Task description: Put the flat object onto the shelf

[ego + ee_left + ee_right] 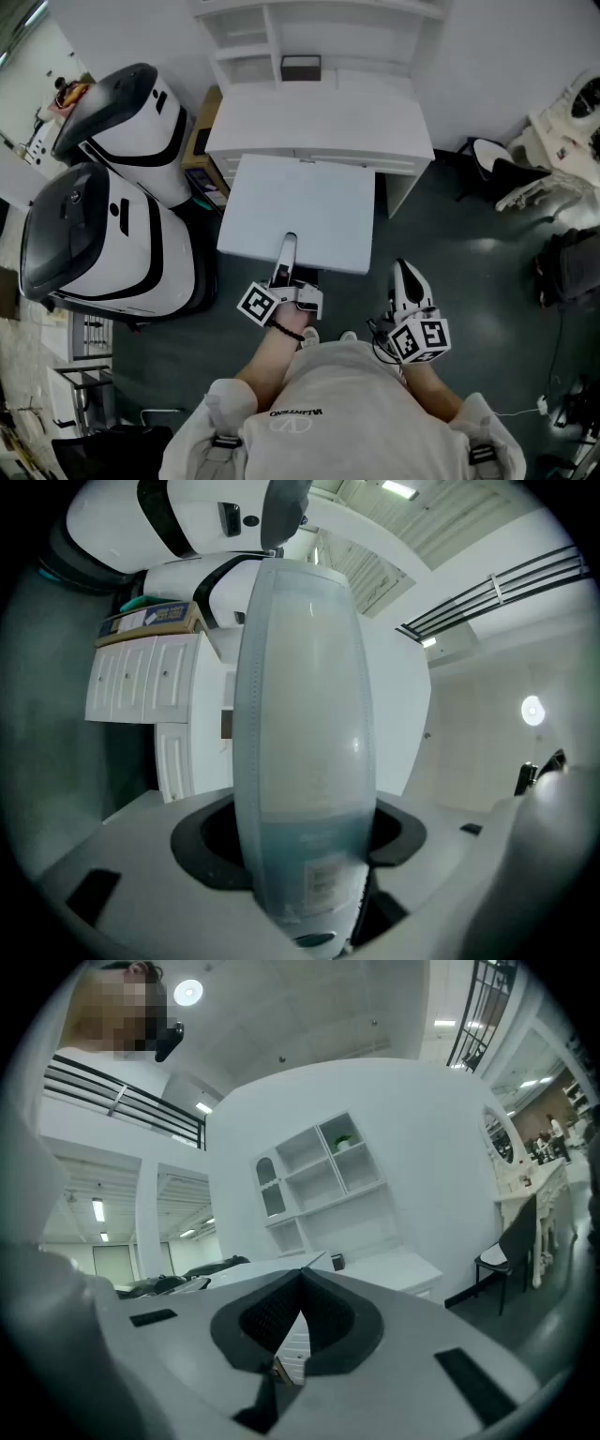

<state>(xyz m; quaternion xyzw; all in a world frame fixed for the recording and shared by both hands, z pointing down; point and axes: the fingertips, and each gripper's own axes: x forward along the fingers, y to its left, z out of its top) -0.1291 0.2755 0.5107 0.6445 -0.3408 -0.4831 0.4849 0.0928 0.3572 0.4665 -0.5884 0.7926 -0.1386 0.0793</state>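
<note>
The flat object is a white rectangular panel, held level in front of the white shelf unit and overlapping the front of its cabinet top. My left gripper is shut on the middle of the panel's near edge. In the left gripper view the panel runs edge-on up between the jaws of my left gripper. My right gripper hangs free, right of the panel, shut and holding nothing. The right gripper view shows that gripper's jaws meeting, with the shelf unit beyond.
Two large white-and-black pod machines stand at the left. A cardboard box sits beside the cabinet. A small dark box rests in a shelf bay. A chair stands at the right on the dark floor.
</note>
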